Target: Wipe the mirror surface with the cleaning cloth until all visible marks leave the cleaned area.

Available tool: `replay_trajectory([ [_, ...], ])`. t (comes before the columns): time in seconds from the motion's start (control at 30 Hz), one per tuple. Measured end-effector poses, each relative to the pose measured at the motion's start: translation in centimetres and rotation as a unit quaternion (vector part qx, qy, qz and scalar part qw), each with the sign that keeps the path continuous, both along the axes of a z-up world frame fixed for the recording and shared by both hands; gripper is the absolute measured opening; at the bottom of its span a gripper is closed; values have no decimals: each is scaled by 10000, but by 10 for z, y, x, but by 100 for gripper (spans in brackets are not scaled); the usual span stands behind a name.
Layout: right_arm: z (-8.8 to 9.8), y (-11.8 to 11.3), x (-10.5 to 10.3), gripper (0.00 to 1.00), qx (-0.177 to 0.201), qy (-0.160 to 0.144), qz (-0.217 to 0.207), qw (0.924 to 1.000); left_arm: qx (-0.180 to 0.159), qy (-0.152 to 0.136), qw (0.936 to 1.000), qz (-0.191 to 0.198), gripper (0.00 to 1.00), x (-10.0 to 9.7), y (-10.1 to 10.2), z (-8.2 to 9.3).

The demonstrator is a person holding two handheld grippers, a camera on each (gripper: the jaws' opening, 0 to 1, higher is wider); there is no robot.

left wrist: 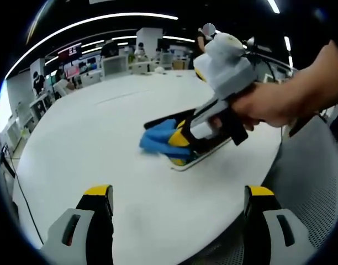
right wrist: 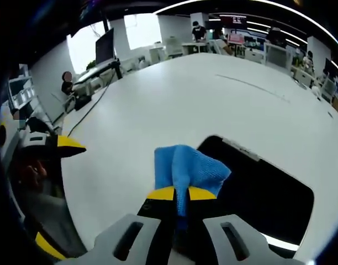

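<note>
A blue cleaning cloth is clamped between the yellow-tipped jaws of my right gripper and rests on the near left corner of the dark mirror. The mirror lies flat on the white table. In the left gripper view, a hand holds the right gripper from the right. It presses the cloth onto the mirror, most of which is hidden under it. My left gripper hovers open over the table short of the mirror, with nothing between its jaws. The left gripper also appears at the left edge of the right gripper view.
The table's rounded edge runs close to the mirror on the right, with grey floor beyond. A cable trails off the table's far left toward a monitor. Office desks and screens stand past the far edge.
</note>
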State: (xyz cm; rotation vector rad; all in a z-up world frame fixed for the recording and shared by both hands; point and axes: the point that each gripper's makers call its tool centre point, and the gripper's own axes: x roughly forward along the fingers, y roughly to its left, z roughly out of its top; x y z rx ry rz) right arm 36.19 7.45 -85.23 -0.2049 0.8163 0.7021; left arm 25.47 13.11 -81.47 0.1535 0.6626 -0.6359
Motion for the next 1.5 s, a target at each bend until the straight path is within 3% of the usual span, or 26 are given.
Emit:
replay_trajectory([
  [0.4,0,1,29,2,15,86,-8,10000,-2,-13,10000,27,99,1,1,1],
  [1.5,1,2,84,2,221,97,-135,9996,-1,22,10000,19,99,2,2,-4],
])
